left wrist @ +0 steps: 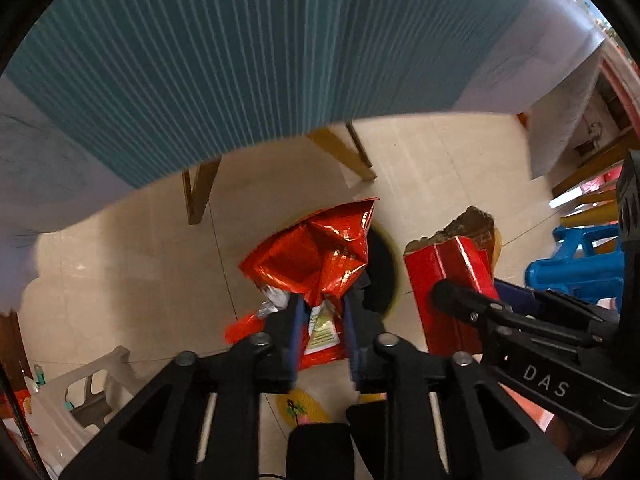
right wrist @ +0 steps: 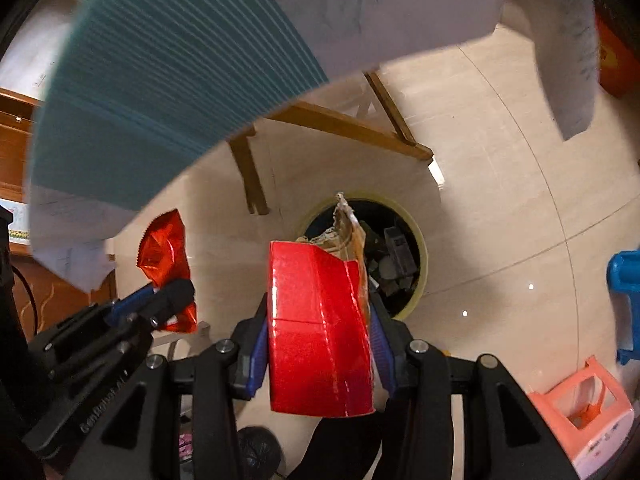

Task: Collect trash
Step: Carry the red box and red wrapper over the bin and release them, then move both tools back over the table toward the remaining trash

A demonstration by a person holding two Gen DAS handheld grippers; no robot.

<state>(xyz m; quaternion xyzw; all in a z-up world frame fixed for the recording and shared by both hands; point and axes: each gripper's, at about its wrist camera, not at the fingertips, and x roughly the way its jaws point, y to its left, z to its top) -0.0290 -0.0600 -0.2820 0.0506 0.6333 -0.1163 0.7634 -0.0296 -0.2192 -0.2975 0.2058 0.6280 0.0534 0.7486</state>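
Note:
My left gripper [left wrist: 322, 312] is shut on a crumpled red foil snack wrapper [left wrist: 312, 260] and holds it in the air above the floor. My right gripper [right wrist: 318, 320] is shut on a torn red cardboard box [right wrist: 320, 328] with brown ragged top. Both are held over a round bin [right wrist: 404, 248] with a pale yellow rim, holding dark trash. In the left wrist view the box [left wrist: 444, 276] and right gripper [left wrist: 464, 304] show to the right, with the bin [left wrist: 384, 268] behind the wrapper. In the right wrist view the wrapper [right wrist: 164, 244] and left gripper [right wrist: 168, 296] show at left.
A table with a teal ribbed mat [left wrist: 200, 60] and white cloth overhangs above, on wooden legs [right wrist: 344, 124]. A blue plastic stool [left wrist: 576, 260] stands right, a pink stool [right wrist: 588, 416] lower right, a white stool [left wrist: 80, 392] lower left. Beige tiled floor [right wrist: 500, 160] lies around.

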